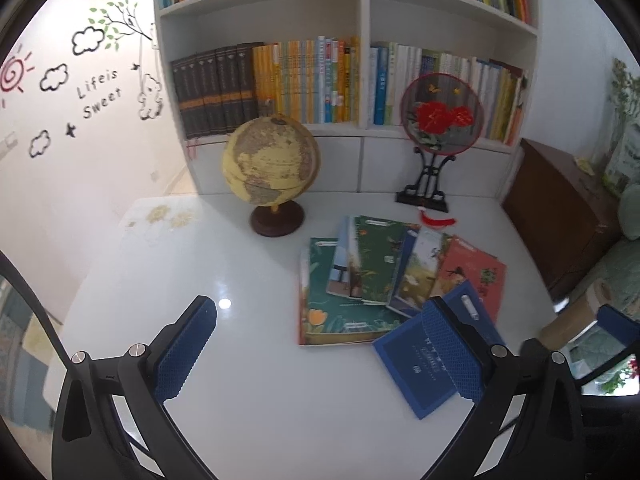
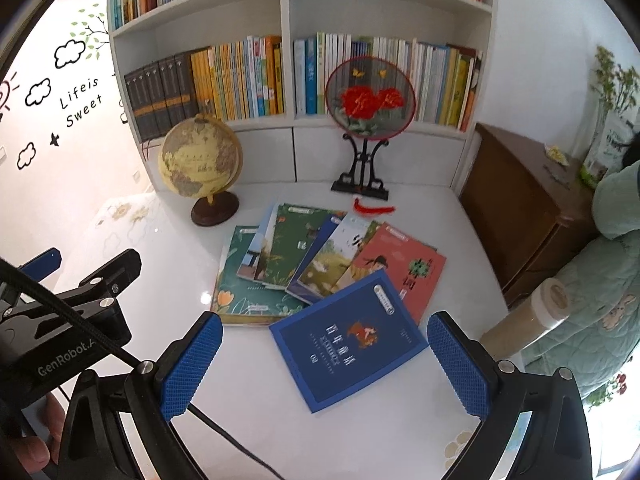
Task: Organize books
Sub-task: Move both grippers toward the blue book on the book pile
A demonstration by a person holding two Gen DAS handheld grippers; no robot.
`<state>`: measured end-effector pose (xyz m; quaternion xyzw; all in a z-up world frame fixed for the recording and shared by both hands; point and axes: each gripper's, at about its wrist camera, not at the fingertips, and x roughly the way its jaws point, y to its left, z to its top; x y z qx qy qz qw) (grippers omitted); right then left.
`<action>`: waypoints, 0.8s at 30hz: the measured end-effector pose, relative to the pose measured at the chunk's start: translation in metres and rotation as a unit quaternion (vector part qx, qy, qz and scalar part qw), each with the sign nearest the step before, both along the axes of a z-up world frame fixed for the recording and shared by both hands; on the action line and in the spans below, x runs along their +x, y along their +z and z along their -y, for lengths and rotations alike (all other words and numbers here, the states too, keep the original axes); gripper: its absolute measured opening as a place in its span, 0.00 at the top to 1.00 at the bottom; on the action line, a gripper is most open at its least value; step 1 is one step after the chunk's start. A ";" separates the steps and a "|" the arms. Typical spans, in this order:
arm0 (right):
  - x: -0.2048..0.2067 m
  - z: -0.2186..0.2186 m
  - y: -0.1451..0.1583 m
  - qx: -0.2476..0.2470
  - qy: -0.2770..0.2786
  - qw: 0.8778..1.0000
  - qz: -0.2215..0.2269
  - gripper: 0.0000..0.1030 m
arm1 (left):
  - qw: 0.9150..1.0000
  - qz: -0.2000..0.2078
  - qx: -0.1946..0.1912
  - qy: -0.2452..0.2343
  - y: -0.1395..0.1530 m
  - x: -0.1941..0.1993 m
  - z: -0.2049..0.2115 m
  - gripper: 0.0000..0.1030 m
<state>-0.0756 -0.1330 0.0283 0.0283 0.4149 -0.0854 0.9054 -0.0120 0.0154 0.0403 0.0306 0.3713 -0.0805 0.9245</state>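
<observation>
Several thin picture books lie fanned out on the white table [image 1: 240, 420]. A dark blue book [image 2: 348, 340] lies nearest, partly over a red book [image 2: 404, 268]; green books [image 2: 296, 248] lie behind. In the left wrist view the blue book [image 1: 416, 368] is partly hidden by my left gripper's right finger. My left gripper [image 1: 320, 348] is open and empty above the table, left of the books. My right gripper [image 2: 326, 364] is open and empty, its fingers either side of the blue book, above it.
A globe [image 2: 200, 156] and a round embroidered fan on a black stand [image 2: 370, 98] stand behind the books, before a white bookshelf [image 2: 286, 8] full of books. A brown cabinet [image 2: 524, 200] is on the right. A tan cylinder [image 2: 528, 316] stands at the table's right edge.
</observation>
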 end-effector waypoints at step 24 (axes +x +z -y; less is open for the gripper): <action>0.012 -0.003 -0.005 0.000 -0.004 1.000 0.005 0.01 | 0.999 -0.013 -0.051 0.010 -0.004 0.011 -0.016 0.01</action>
